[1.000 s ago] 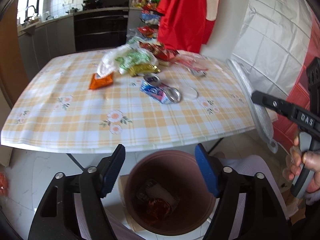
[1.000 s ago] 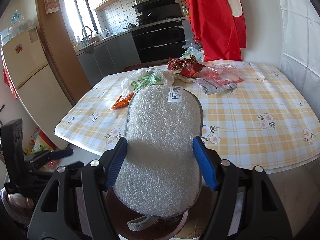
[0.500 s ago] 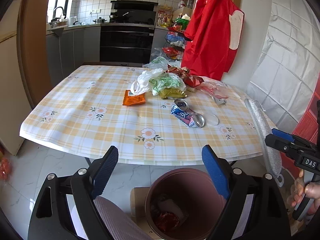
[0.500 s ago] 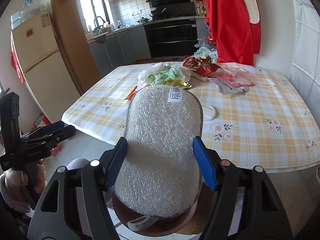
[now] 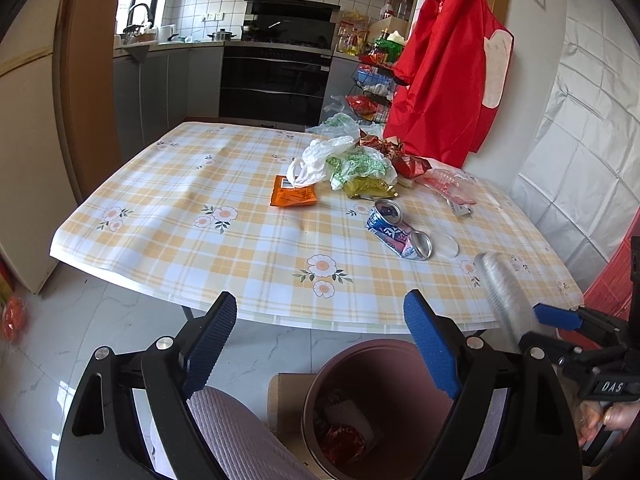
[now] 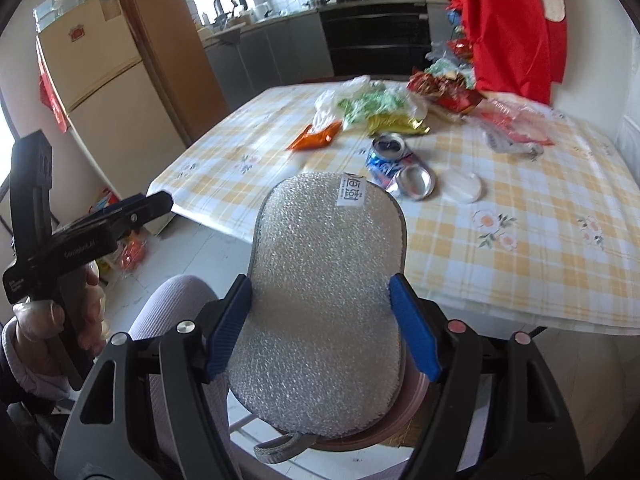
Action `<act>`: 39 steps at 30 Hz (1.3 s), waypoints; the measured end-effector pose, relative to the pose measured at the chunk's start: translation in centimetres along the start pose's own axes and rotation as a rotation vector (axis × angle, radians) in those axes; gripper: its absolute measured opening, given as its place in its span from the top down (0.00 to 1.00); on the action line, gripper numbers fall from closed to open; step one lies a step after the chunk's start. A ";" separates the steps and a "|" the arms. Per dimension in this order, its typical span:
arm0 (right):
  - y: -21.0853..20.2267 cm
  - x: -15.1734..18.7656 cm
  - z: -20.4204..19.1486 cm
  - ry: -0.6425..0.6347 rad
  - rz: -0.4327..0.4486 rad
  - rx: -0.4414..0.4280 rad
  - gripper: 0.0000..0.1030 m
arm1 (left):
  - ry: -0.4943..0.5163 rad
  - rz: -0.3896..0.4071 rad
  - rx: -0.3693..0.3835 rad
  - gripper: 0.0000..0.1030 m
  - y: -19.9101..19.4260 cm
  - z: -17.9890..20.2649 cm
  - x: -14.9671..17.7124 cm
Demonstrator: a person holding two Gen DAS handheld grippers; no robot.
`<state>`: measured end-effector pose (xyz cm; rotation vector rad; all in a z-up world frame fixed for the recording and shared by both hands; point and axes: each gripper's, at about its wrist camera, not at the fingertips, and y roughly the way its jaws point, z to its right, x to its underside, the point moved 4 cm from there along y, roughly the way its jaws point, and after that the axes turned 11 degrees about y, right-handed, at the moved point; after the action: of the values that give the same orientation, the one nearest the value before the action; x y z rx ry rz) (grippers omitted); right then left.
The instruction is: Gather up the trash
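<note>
1. On my right wrist view, the right gripper is clamped on a silver scouring pad, a blue finger pressing each of its long edges; it fills the lower middle of the frame.
2. The pad hangs over the brown trash bin, whose rim peeks out beneath it at the lower right.
3. On my left wrist view, the left gripper stands wide open with nothing between its fingers, low in the frame.
4. The bin sits at the bottom centre there, on the floor before the table; wrappers lie inside.
5. A crushed blue can lies right of centre on the checked cloth, with a clear round lid just beside it.
6. An orange packet, plastic bags and red wrappers cluster in the upper middle.
</note>
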<state>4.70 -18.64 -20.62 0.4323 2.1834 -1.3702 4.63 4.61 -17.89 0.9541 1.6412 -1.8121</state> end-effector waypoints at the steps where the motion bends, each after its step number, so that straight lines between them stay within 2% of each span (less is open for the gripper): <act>1: 0.1 0.2 -0.1 0.001 -0.007 0.001 0.30 | 0.005 -0.001 0.001 0.19 0.0 0.1 0.0; 8: -0.1 0.2 0.4 0.019 0.001 0.006 0.25 | 0.025 -0.005 0.007 0.19 0.2 0.9 0.0; 14: -0.1 0.0 1.0 0.033 0.012 0.047 0.23 | 0.026 -0.008 0.004 0.19 0.3 0.9 0.1; 24: 0.2 -0.2 2.4 0.055 0.012 0.086 0.23 | 0.018 -0.025 -0.001 0.19 1.0 0.6 0.5; 33: 1.9 -0.4 4.5 0.082 -0.021 0.120 0.26 | 0.006 -0.064 0.005 0.19 3.4 0.1 1.1; 39: 4.2 -2.0 6.1 0.075 -0.039 0.153 0.31 | -0.003 -0.074 0.004 0.19 5.5 -0.8 0.7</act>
<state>10.07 -22.27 -24.65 0.5077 2.1652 -1.5721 8.56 4.73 -21.90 0.9033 1.6926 -1.8650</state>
